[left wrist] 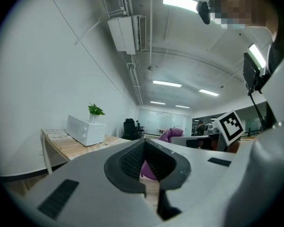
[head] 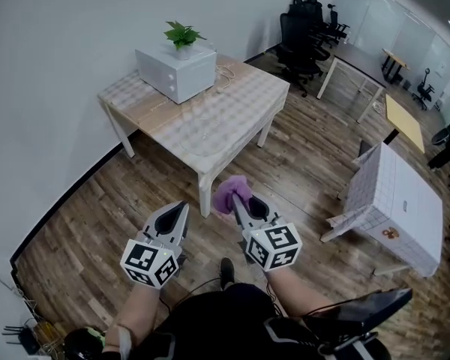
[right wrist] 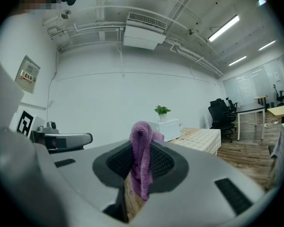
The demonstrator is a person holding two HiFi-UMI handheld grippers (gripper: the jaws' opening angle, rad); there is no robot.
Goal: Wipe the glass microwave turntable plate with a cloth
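Observation:
My right gripper [head: 237, 199] is shut on a purple cloth [head: 231, 191], held at waist height in front of the wooden table [head: 232, 103]. In the right gripper view the cloth [right wrist: 142, 160] stands up in a fold between the jaws of the right gripper [right wrist: 140, 176]. Beside it, my left gripper [head: 182, 208] is shut with nothing in it. In the left gripper view the left gripper [left wrist: 143, 167] has its pads together, and the purple cloth [left wrist: 169, 135] shows beyond them. A faint round outline on the tabletop may be the glass plate [head: 210, 135].
A white microwave [head: 176, 72] with a potted plant [head: 182, 34] on it stands at the table's far left. A white checked piece of furniture [head: 396, 201] lies tipped over at the right. Black office chairs [head: 304, 28] and desks stand at the back. Cables [head: 19, 336] lie by the wall.

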